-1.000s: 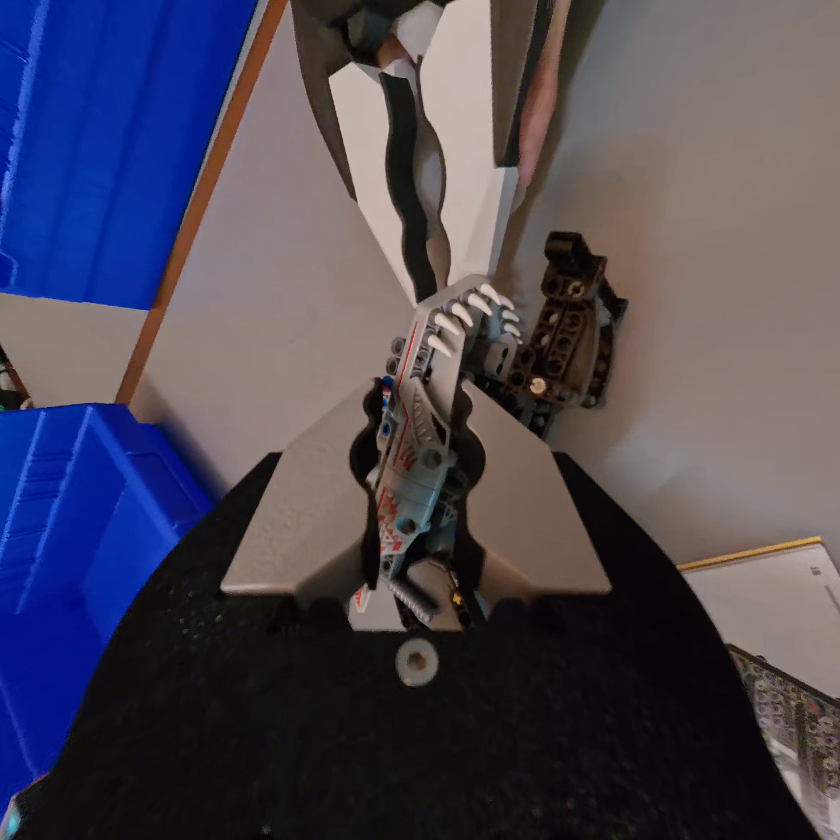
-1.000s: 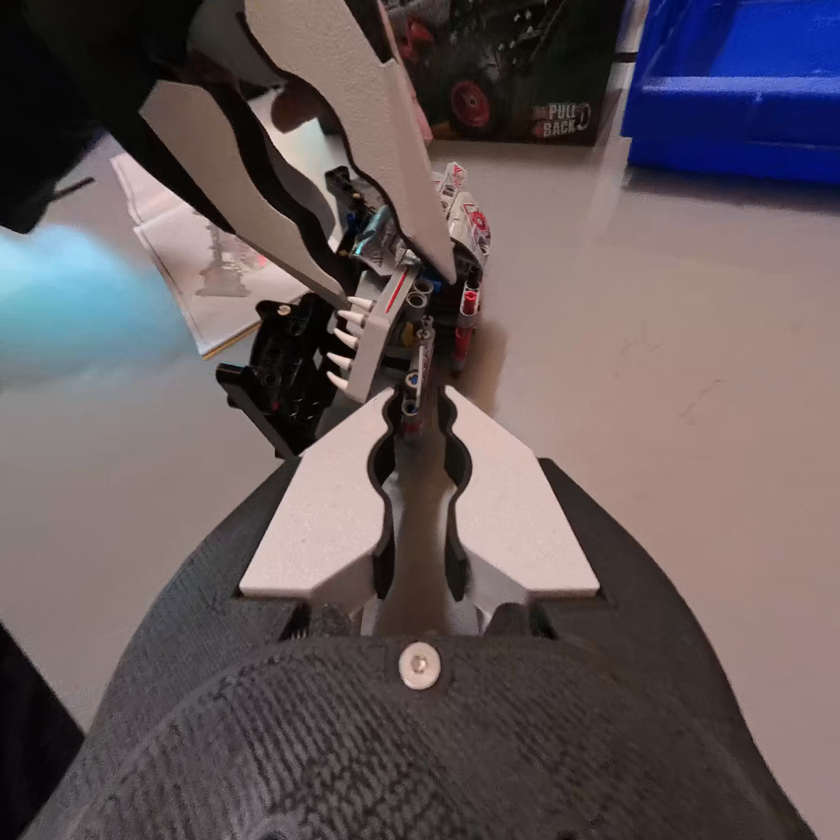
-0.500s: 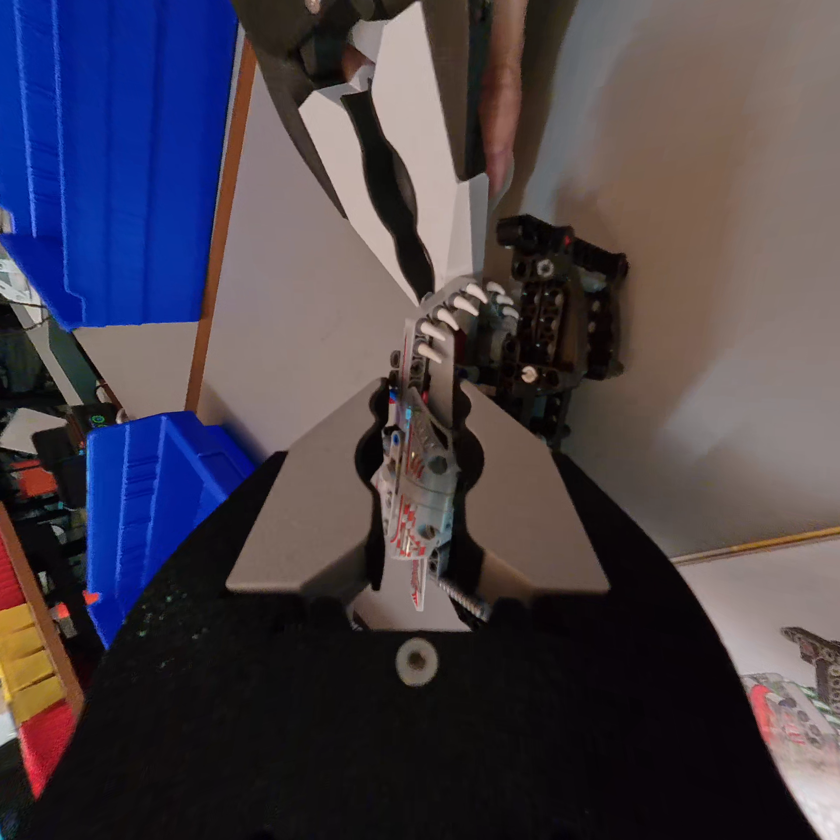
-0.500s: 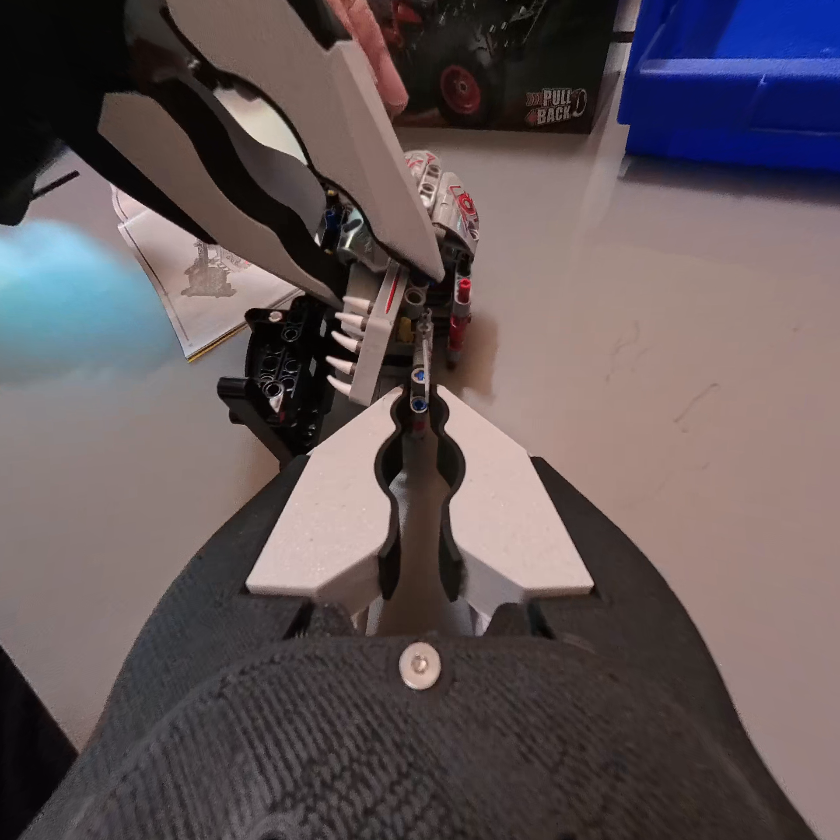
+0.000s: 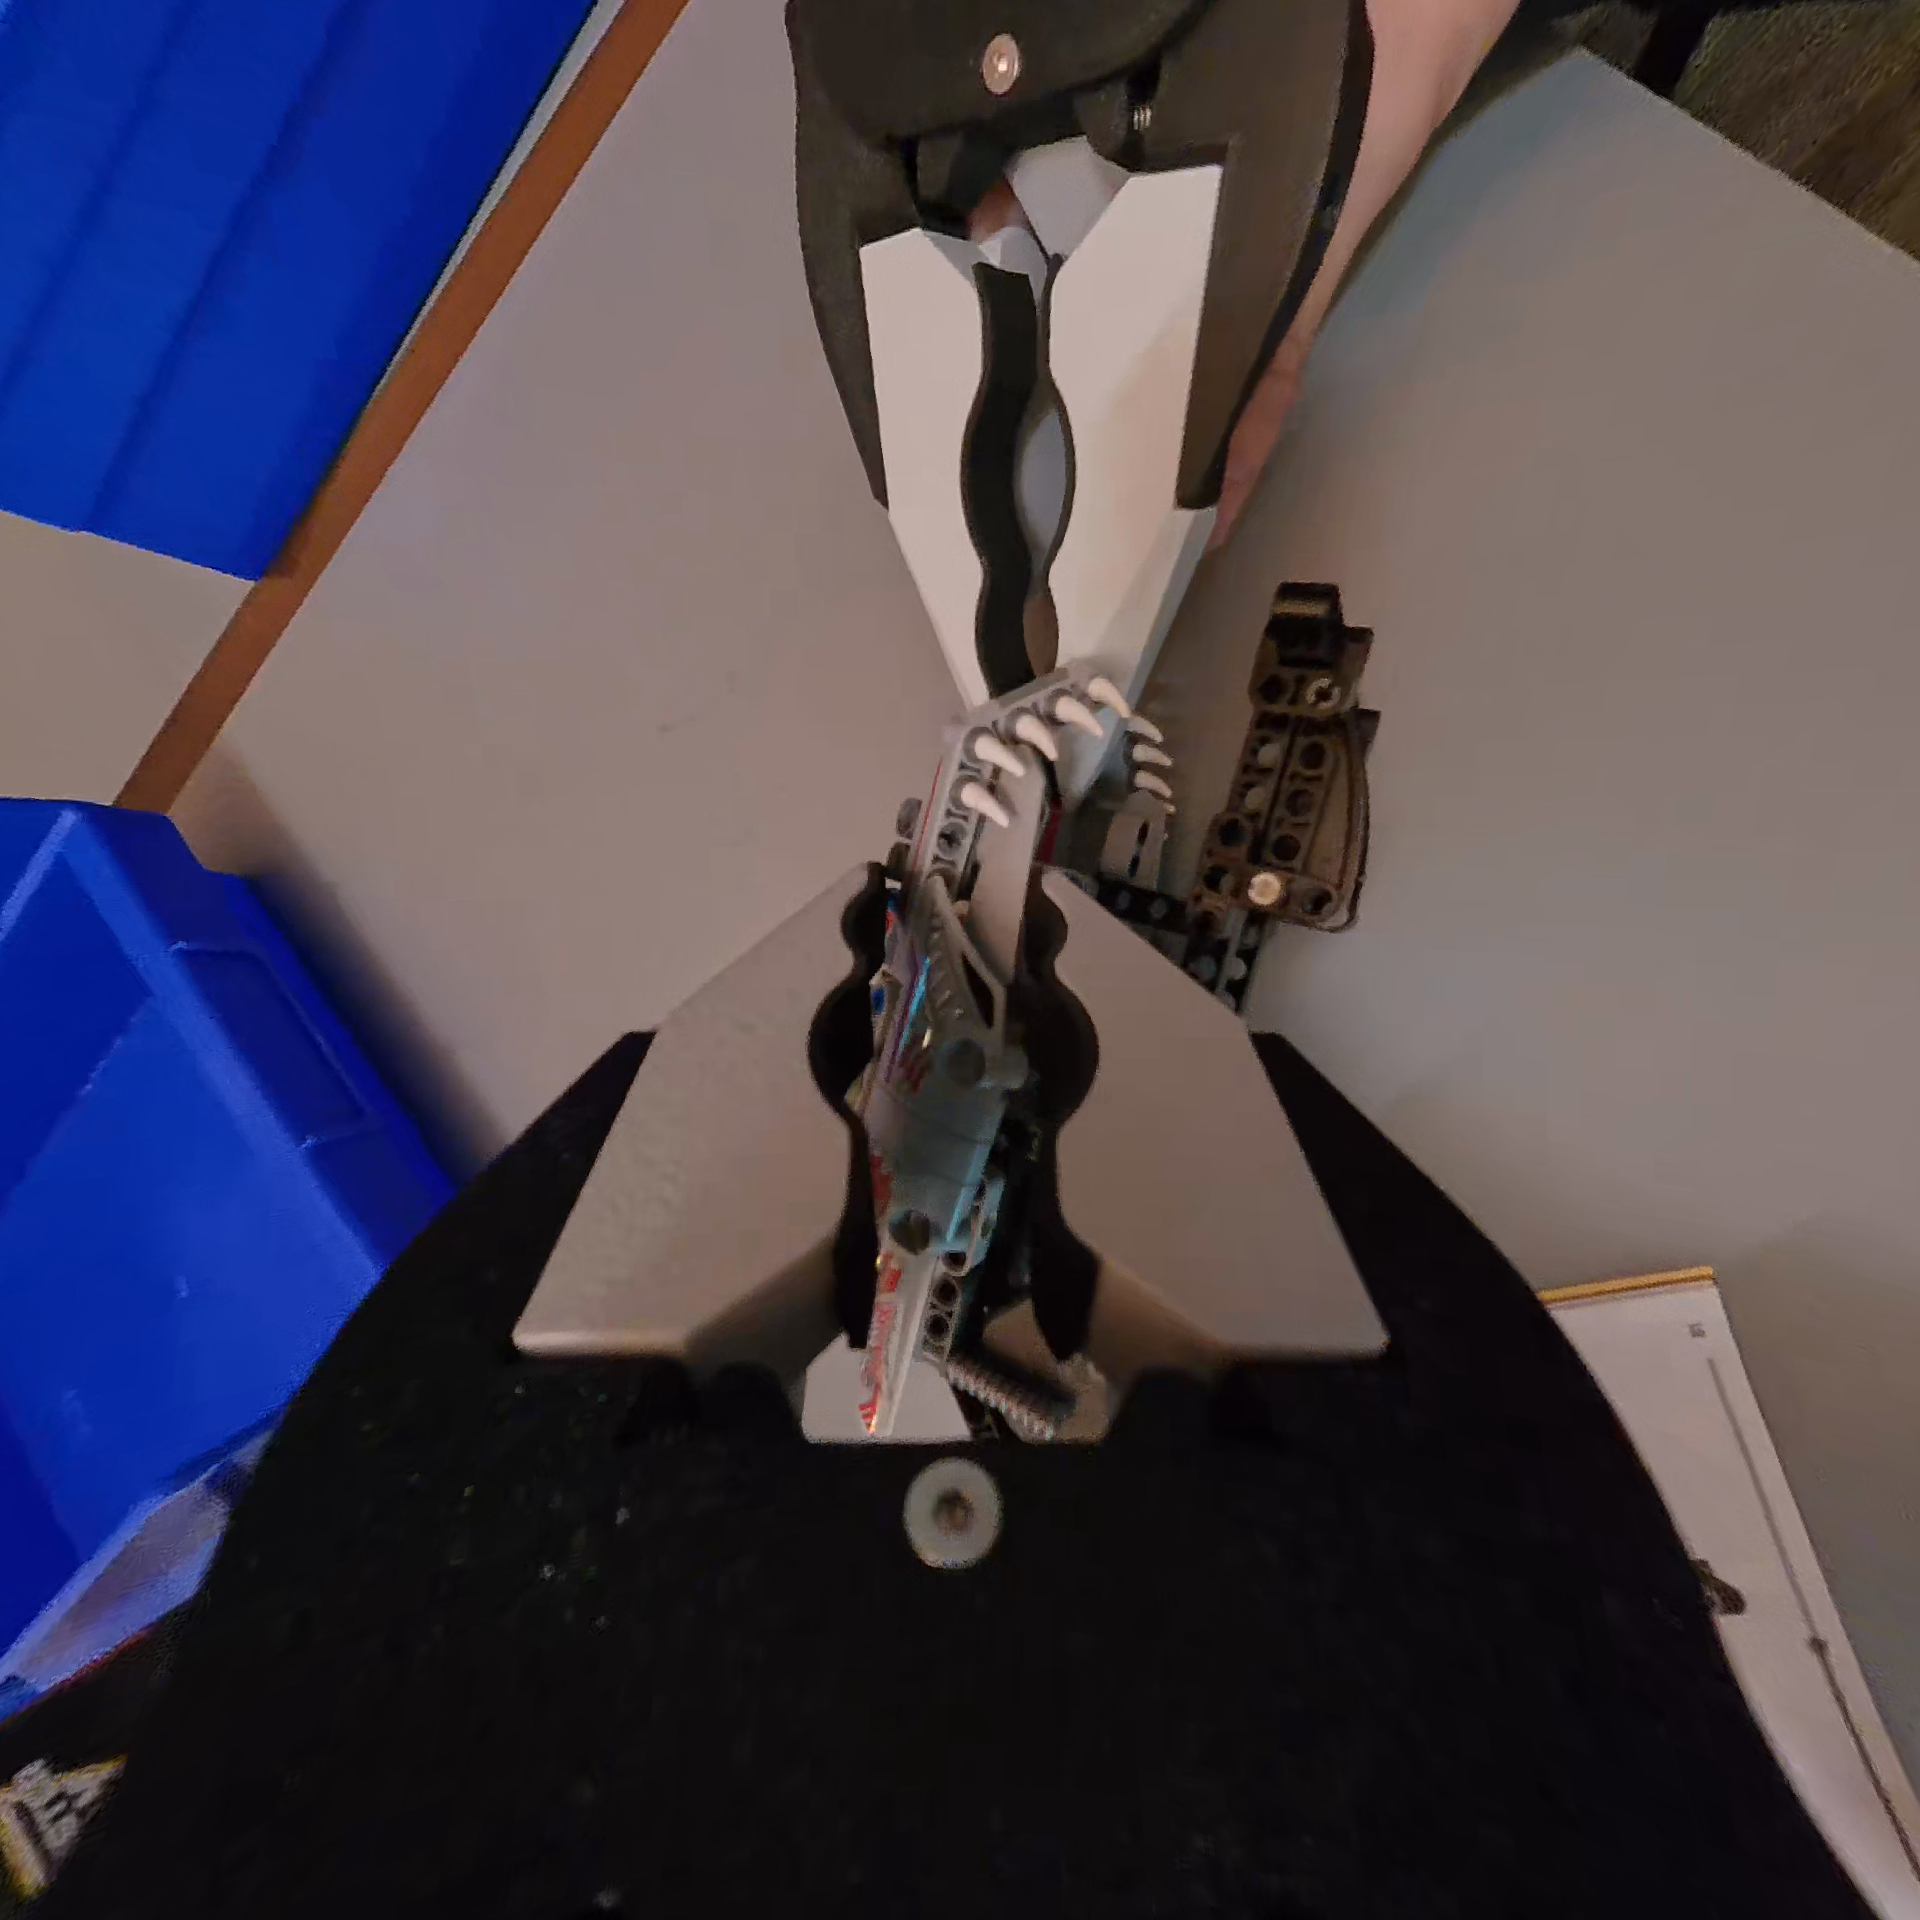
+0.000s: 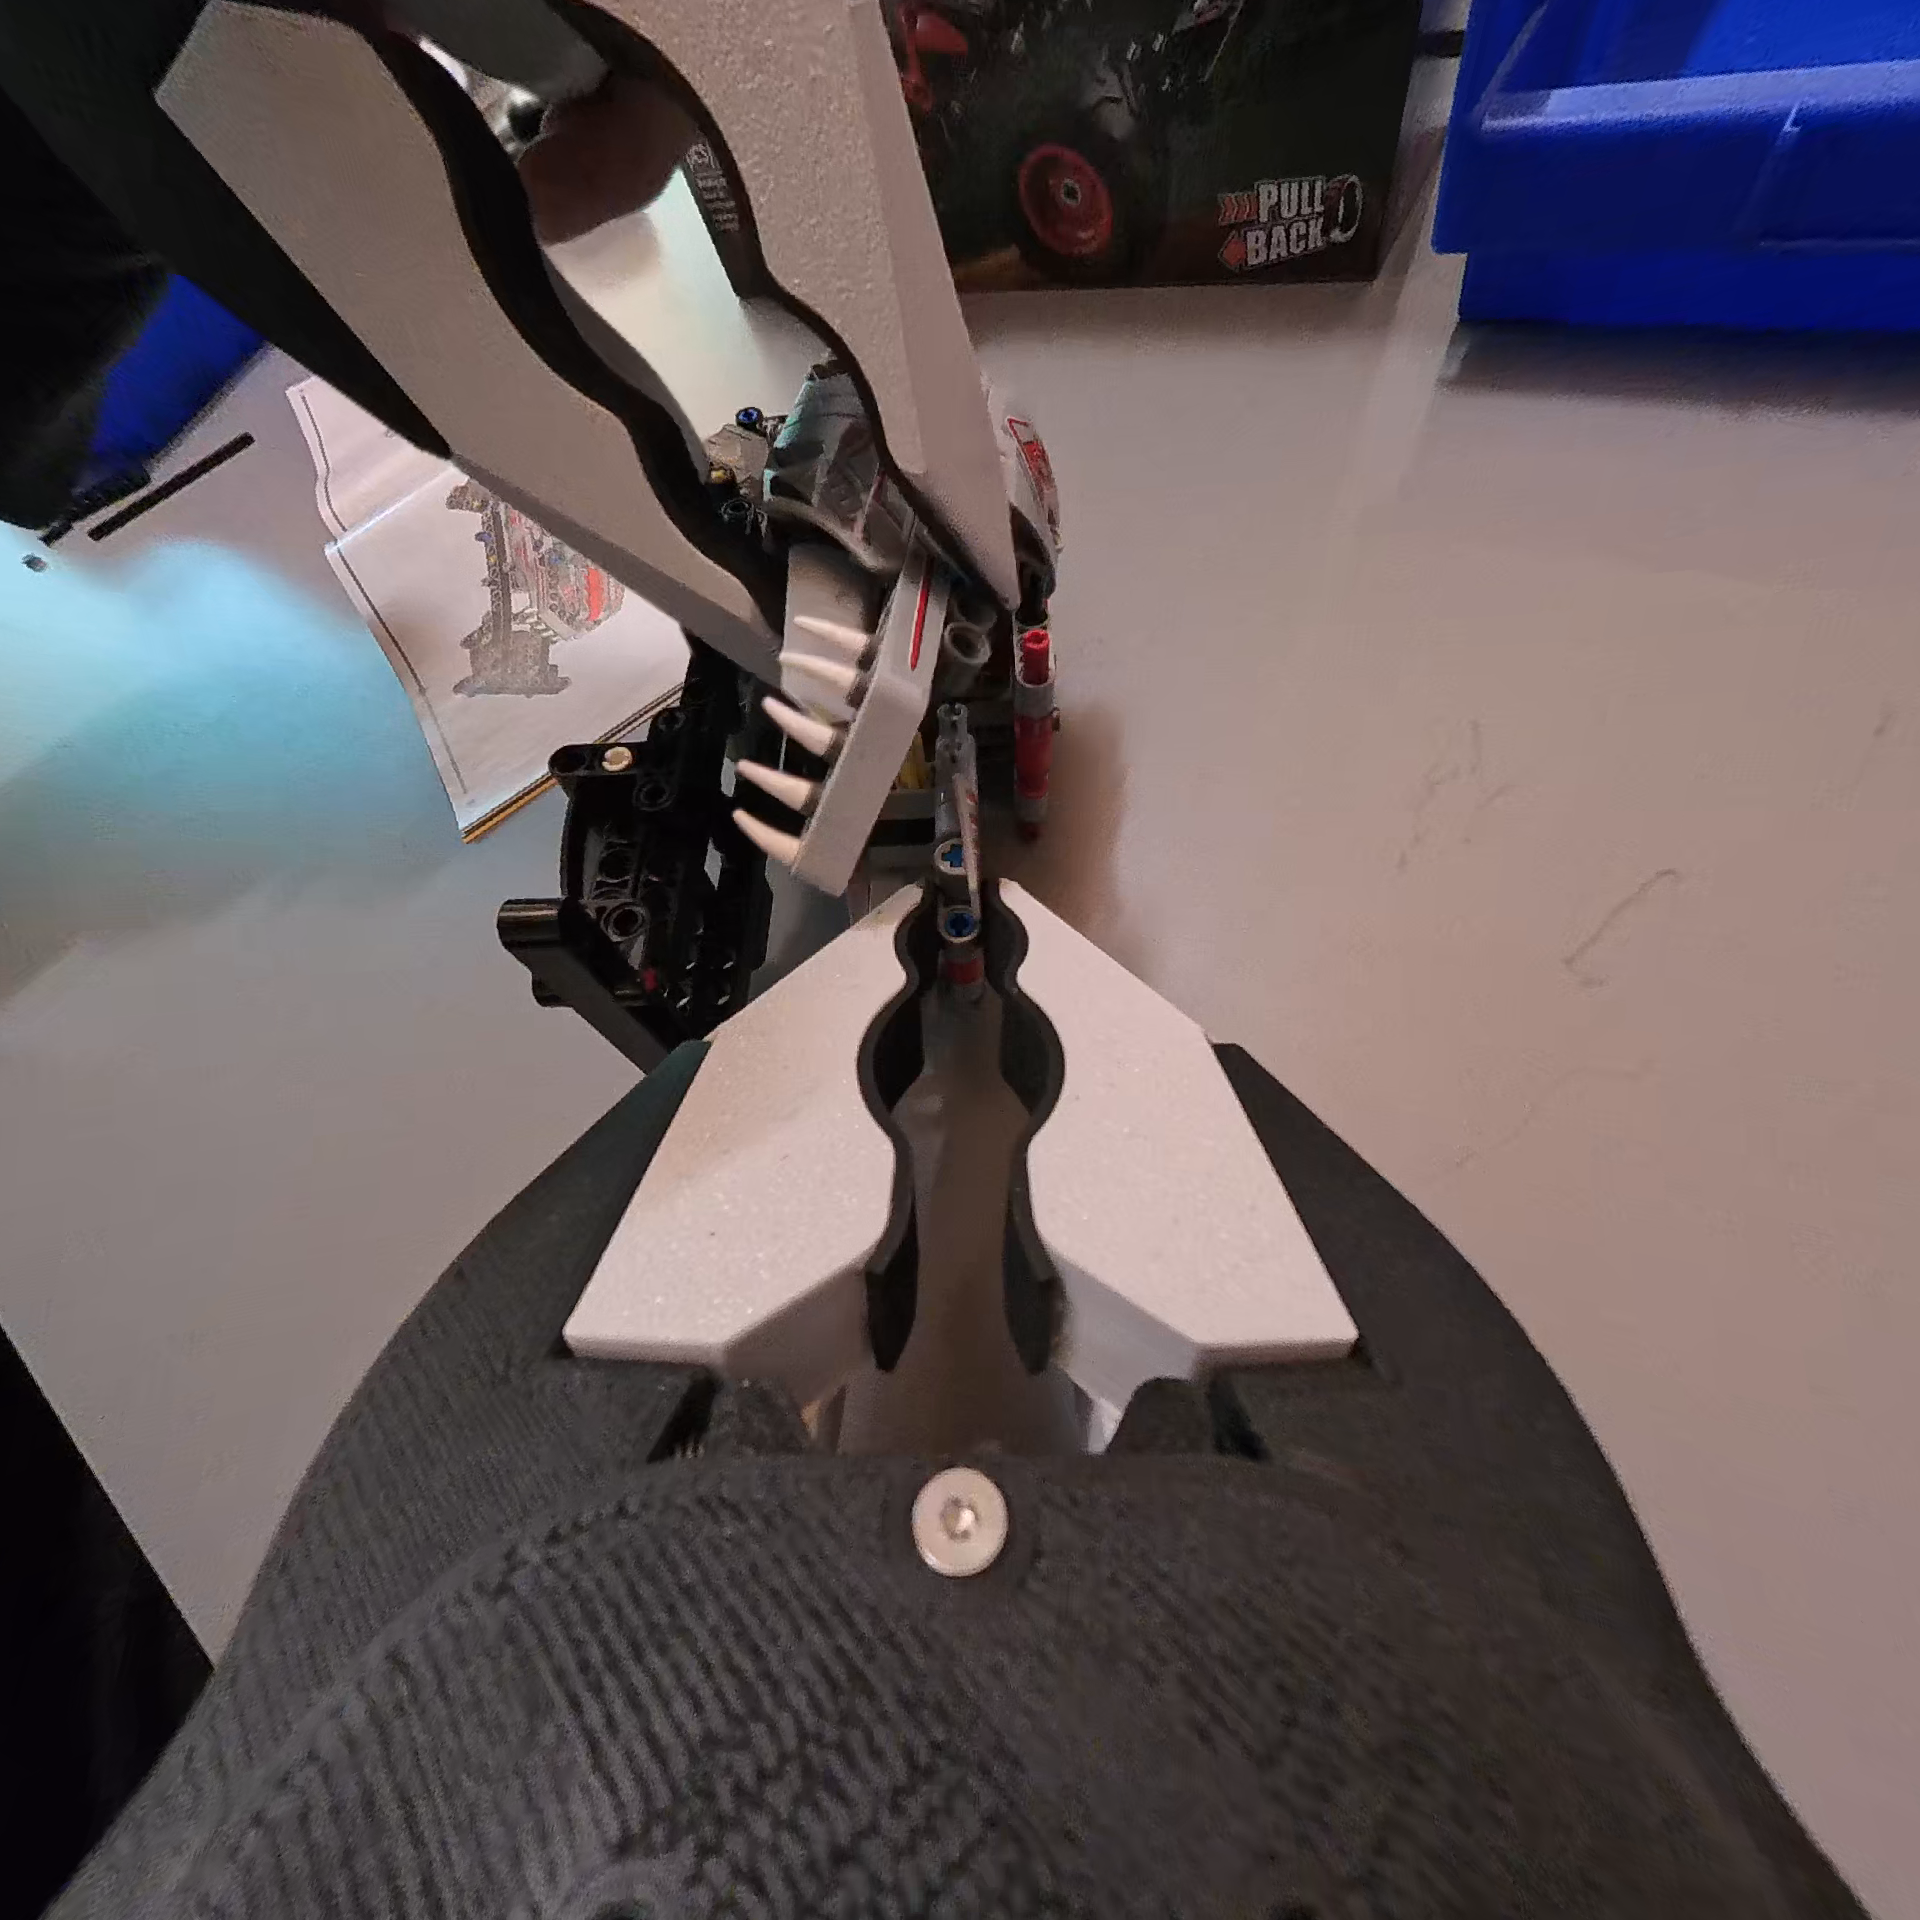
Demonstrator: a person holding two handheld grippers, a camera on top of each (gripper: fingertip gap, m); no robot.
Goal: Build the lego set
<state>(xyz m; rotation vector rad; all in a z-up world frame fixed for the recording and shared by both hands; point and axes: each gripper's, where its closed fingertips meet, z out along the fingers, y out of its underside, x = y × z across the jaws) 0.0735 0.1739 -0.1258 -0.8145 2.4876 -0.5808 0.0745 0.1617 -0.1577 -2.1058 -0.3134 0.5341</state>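
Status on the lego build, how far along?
Midway, roughly. Done: a grey toothed body section is assembled and clamped in the left hand-held gripper. In hand: the right hand-held gripper pinches a thin grey beam at the model. Left: the black frame looks bare; no wheels visible.

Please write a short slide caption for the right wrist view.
Right gripper pinches a thin beam against the toothed Lego model held by left gripper.

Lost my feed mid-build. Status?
Left gripper shut on lego model. Right gripper pinching its thin grey beam. Nothing blocking.
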